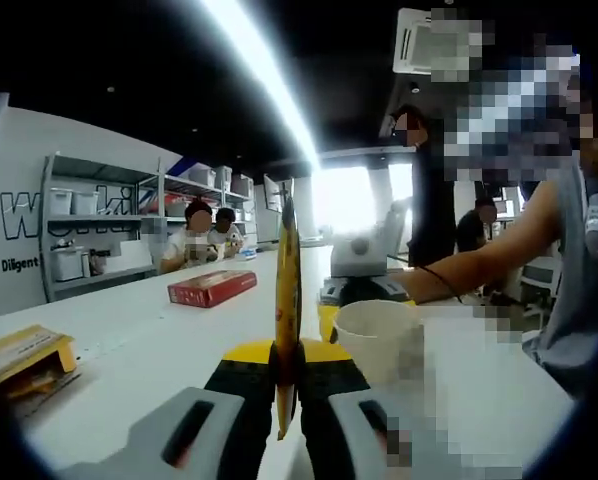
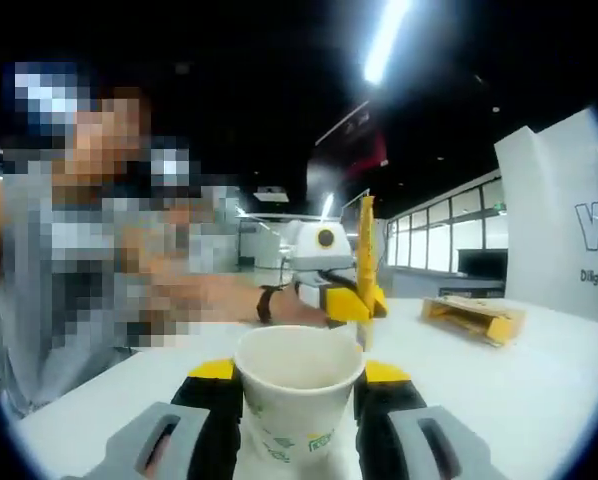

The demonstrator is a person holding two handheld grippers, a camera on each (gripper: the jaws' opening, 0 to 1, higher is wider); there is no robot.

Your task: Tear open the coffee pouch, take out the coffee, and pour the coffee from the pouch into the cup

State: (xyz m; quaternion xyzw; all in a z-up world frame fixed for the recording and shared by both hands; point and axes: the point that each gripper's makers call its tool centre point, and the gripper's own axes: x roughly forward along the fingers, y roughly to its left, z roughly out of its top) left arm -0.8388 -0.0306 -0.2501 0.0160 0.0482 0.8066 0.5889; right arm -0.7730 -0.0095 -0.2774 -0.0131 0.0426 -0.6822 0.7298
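In the left gripper view, my left gripper (image 1: 287, 400) is clamped on the yellow coffee pouch (image 1: 287, 300), held upright and edge-on; the paper cup (image 1: 379, 335) sits just to its right on the white table (image 1: 149, 350). In the right gripper view, my right gripper (image 2: 297, 410) hugs the cup (image 2: 299, 385), with the pouch (image 2: 365, 260) beyond it. I can't tell whether the pouch is torn; I judge the pouring is yet to come.

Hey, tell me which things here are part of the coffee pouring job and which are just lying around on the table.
Part of the job:
- thin yellow coffee pouch, clamped upright in the left gripper
- white paper cup, held between the jaws of the right gripper

Just lying about:
- flat red box on the white table
- yellow cardboard box at the table's edge
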